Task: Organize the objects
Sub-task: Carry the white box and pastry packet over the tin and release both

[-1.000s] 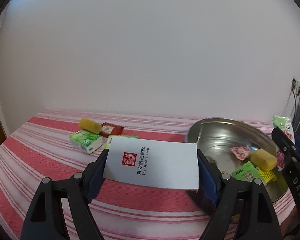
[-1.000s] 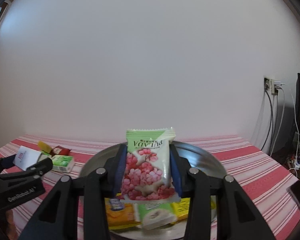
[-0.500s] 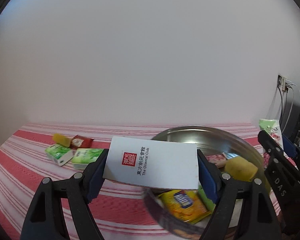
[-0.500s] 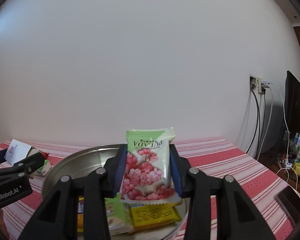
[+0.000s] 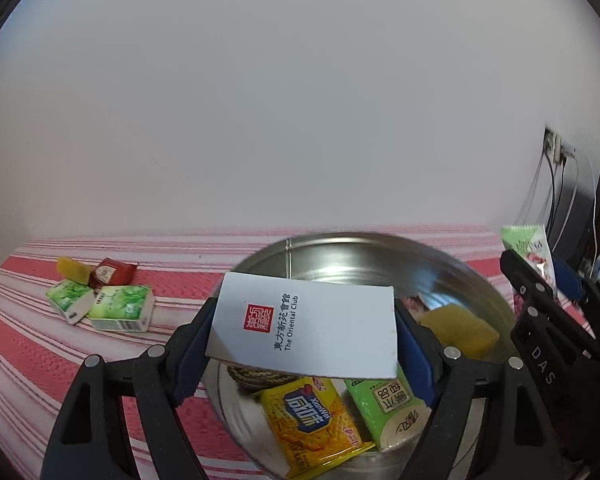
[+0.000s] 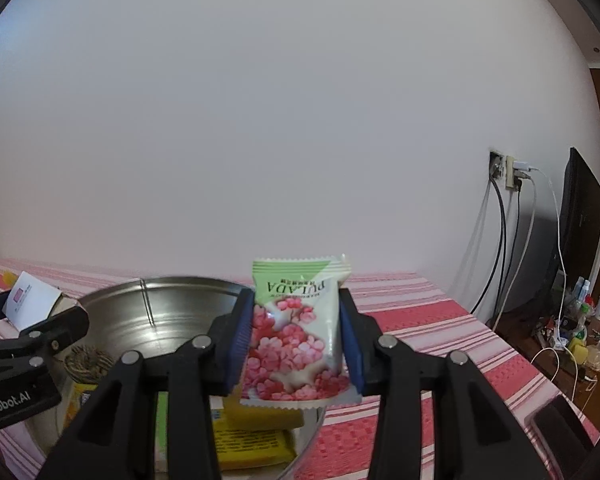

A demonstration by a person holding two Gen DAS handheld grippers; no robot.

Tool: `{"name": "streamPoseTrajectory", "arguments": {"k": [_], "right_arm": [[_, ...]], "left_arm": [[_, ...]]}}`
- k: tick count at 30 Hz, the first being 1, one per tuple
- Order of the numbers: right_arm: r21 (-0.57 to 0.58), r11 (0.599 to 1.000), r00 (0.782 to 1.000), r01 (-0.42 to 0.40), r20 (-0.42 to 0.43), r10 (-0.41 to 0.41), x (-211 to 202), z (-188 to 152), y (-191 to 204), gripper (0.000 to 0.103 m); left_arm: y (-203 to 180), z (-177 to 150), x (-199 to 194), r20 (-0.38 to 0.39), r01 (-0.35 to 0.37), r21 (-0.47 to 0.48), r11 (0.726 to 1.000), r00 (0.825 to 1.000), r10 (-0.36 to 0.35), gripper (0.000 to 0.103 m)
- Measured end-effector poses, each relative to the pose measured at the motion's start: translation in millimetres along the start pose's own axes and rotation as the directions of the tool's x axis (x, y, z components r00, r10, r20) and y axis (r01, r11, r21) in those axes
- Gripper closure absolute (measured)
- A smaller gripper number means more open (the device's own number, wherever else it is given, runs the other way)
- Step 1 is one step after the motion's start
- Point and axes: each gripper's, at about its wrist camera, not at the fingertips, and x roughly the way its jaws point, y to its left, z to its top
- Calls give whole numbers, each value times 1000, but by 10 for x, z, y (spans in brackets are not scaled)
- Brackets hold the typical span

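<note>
A red-striped tablecloth (image 5: 28,344) carries a steel bowl (image 5: 440,256); two green packets (image 5: 120,307) lie beside it.

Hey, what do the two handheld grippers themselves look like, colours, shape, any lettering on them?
Both the left gripper and the right gripper are matte black plastic, with angular linkage arms joined by round silver pins. Their fingers carry ribbed blue pads. White lettering reads "DAS" on the right gripper and "GenRobot.AI", partly cut off, on the left. No cables or sleeves show.

Left tongs (image 5: 304,334) grip white card (image 5: 306,330) above steel bowl (image 5: 380,248)
</note>
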Motion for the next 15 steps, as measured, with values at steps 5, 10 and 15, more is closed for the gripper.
{"name": "streamPoseTrajectory", "arguments": {"k": [5,10,15], "right_arm": [[-44,999,998,-1,-55,-1,151,-34,45,62],[-68,997,992,-40,-120,32,252,-47,72,62],[-53,997,989,-57,-142,49,260,-55,58,61]], "left_arm": [[-64,-75,126,-32,4,6,1000,999,-4,20],[-95,-96,219,-55,-5,27,1000,998,6,20],[-72,-95,260,-57,-22,35,999,998,24,20]]}}
